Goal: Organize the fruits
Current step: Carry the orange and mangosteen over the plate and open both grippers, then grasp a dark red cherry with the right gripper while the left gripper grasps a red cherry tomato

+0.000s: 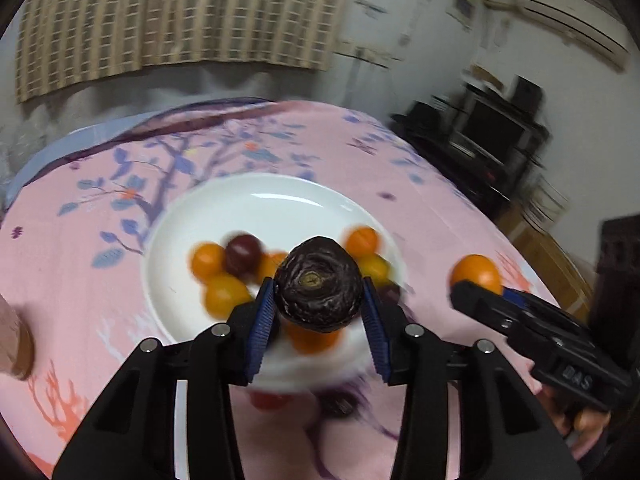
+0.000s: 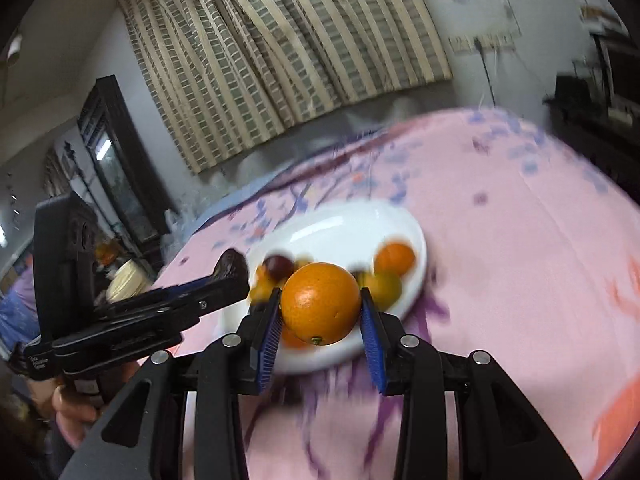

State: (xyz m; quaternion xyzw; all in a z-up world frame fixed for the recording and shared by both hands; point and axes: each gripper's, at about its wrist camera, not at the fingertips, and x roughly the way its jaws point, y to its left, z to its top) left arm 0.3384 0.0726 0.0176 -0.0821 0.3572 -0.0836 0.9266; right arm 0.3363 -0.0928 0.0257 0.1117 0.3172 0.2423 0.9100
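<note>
- The only writing sits on the body of the right gripper (image 1: 476,284) as the left wrist view shows it: a few embossed letters, too smeared to read. A small label on the left gripper's (image 2: 236,268) body in the right wrist view is equally illegible.
- Left gripper: its blue-padded fingers (image 1: 262,312) pinch a dark wrinkled fruit (image 1: 318,284), stem scar facing the camera, held above the near half of the white plate (image 1: 256,196).
- Right gripper: its fingers (image 2: 370,332) pinch an orange (image 2: 320,302), held over the near rim of the same plate.
- On the plate lie several small orange fruits (image 1: 207,261) and a dark purple fruit (image 1: 243,254); motion blur softens them all, so an exact count cannot be made.
- The held dark fruit hides part of the plate's contents; one orange fruit shows only as a sliver beneath it.
- The plate rests on a pink floral cloth (image 1: 80,280) covering the tabletop; a reddish blob and a dark blob on the cloth below the plate's near rim are too blurred to identify.
- Both grippers' lower bodies are cut off by the frame edge.
- A striped curtain (image 2: 280,52) hangs behind.
</note>
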